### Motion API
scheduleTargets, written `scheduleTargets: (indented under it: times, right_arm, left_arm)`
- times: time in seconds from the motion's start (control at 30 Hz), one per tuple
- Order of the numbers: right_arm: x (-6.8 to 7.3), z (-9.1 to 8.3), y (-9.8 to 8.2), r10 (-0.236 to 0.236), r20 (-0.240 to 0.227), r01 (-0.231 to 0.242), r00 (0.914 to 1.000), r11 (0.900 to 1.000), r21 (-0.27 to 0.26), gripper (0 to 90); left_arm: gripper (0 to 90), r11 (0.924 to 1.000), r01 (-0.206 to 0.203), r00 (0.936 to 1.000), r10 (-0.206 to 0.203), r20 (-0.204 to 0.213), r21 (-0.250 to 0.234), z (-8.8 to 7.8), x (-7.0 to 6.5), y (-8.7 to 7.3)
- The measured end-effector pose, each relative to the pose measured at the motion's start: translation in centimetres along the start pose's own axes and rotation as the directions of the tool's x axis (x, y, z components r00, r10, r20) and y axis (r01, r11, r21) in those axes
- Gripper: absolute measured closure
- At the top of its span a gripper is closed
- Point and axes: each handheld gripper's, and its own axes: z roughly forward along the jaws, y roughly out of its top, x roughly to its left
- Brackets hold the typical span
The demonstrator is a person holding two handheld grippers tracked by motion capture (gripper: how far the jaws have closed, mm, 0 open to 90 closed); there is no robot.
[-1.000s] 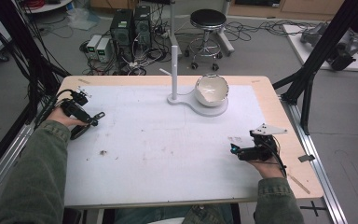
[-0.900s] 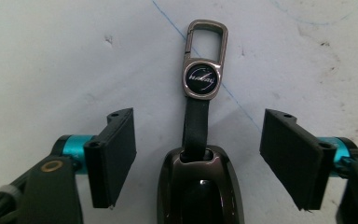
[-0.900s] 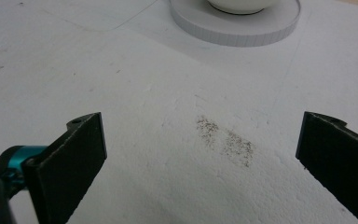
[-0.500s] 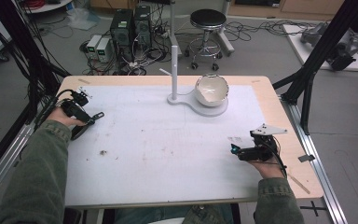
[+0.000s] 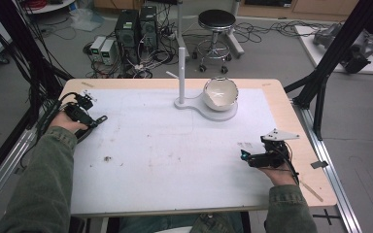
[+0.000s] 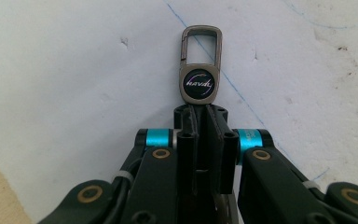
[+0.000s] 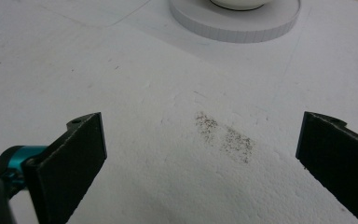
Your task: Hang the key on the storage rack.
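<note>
Having just closed, the left tool (image 6: 200, 116) clamps a metal key clip (image 6: 201, 65); the right tool (image 7: 200, 163) gapes wide, holding nothing.

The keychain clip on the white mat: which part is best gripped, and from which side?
The keychain clip lies flat, its open loop pointing away from the left gripper. The strap end nearest the jaws looks the best place, approached along its length: it is narrow enough to pinch edgewise. The jaws have just been closing and now stand shut on that end. The loop and round badge stay free.
</note>
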Motion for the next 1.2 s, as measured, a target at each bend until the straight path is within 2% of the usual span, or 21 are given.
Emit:
scheduleTargets:
  times: [0.1, 0.23, 0.4, 0.57, 0.77, 0.9, 1.03, 1.1, 1.2]
  right_arm:
    - [0.0, 0.0, 0.0, 0.001, 0.000, -0.001, 1.0000, 1.000, -0.003, 0.5]
    - [-0.1, 0.1, 0.0, 0.002, 0.000, -0.002, 1.0000, 1.000, -0.001, 0.5]
    - [0.0, 0.1, 0.1, 0.003, -0.005, -0.003, 1.0000, 1.000, -0.005, 0.5]
    - [0.0, 0.1, 0.2, 0.006, -0.009, -0.006, 0.9999, 1.000, -0.009, 0.5]
    - [0.1, 0.2, 0.4, -0.001, -0.017, 0.001, 0.9999, 1.000, -0.011, 0.5]
    - [0.0, 0.3, 0.5, -0.002, -0.020, 0.002, 0.9998, 1.000, -0.016, 0.5]
    - [0.0, 0.5, 0.5, -0.002, -0.025, 0.002, 0.9997, 1.000, -0.010, 0.5]
    - [0.1, 0.6, 0.5, -0.009, -0.028, 0.009, 0.9996, 1.000, -0.006, 0.5]
    - [0.1, 0.6, 0.5, -0.009, -0.035, 0.009, 0.9994, 1.000, -0.008, 0.5]
  left_arm:
    - [83.5, 0.9997, 0.022, 0.9997, -0.022, 0.001, 0.009, -0.1, 0.1, 0.0]
    - [83.8, 0.9993, 0.027, 0.9996, -0.027, 0.002, 0.024, -0.8, 0.3, -0.1]
    - [83.8, 0.9990, 0.044, 0.9989, -0.044, 0.014, 0.008, -2.3, 0.3, -0.2]
    - [83.8, 0.9997, 0.022, 0.9996, -0.022, 0.018, -0.008, -3.9, -0.3, 0.1]
    - [83.7, 0.9997, -0.001, 0.9976, 0.003, 0.069, -0.024, -5.5, -1.2, 0.5]
    - [83.6, 0.9992, -0.022, 0.9978, 0.024, 0.062, -0.032, -6.7, -2.0, 0.9]
    - [83.5, 0.9960, -0.047, 0.9965, 0.052, 0.066, -0.077, -8.3, -2.8, 1.5]
    - [83.4, 0.9946, -0.060, 0.9969, 0.064, 0.047, -0.085, -9.1, -3.3, 1.8]
    - [83.4, 0.9923, -0.081, 0.9956, 0.085, 0.039, -0.094, -10.3, -3.9, 2.3]
